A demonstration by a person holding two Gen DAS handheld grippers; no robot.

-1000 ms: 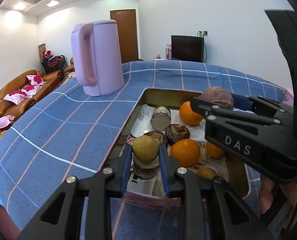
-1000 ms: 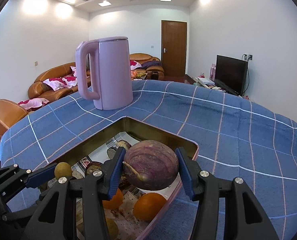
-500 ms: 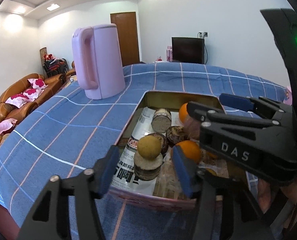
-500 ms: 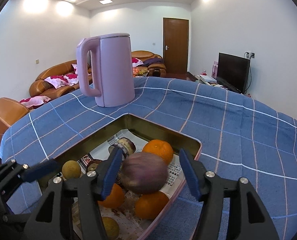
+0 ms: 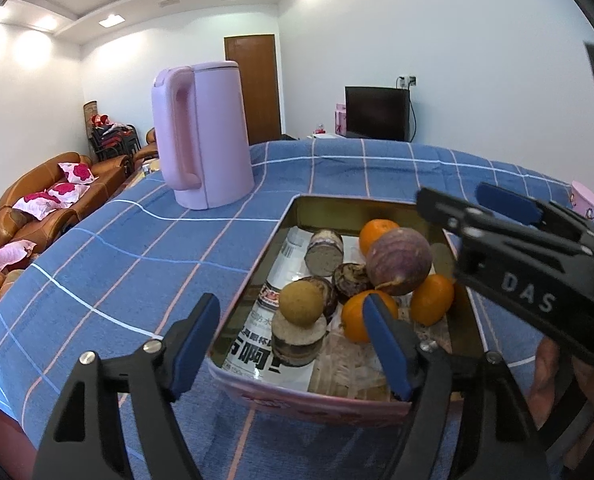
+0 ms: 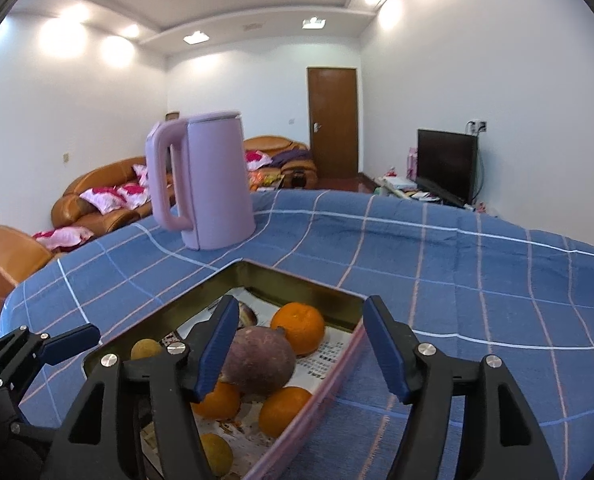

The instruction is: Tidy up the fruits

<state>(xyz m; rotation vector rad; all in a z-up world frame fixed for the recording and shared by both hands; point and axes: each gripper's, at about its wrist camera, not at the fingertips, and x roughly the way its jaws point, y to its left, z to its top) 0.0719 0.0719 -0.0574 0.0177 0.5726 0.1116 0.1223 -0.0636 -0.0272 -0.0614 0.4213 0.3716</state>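
Observation:
A gold-lined tray [image 5: 259, 262] [image 6: 339, 370] with newspaper holds several oranges [image 5: 433, 298] [image 6: 299, 326] and brown cut pieces [image 5: 324, 246]. A purple round fruit [image 5: 399, 260] [image 6: 259, 364] rests on the oranges. A yellow-brown fruit [image 5: 301, 304] [image 6: 143, 348] sits on a brown slice. My left gripper [image 5: 289, 308] [image 6: 37, 344] hovers at the tray's near end, jaws opening, both pads clear of the yellow-brown fruit. My right gripper [image 6: 301, 312] [image 5: 463, 200] stands over the tray's right side, jaws opening, the purple fruit below and free of its pads.
A tall pink kettle [image 5: 205, 136] [image 6: 213, 184] stands on the blue checked tablecloth [image 5: 117, 264] beyond the tray's left corner. A pink cup [image 5: 585, 200] sits at the far right edge. Sofas lie past the table's left edge. A hand [image 5: 545, 368] shows at lower right.
Both grippers went from shut to open. The purple fruit dropped from the right gripper onto the oranges. The left gripper let go of the yellow-brown fruit, which stayed on the brown slice.

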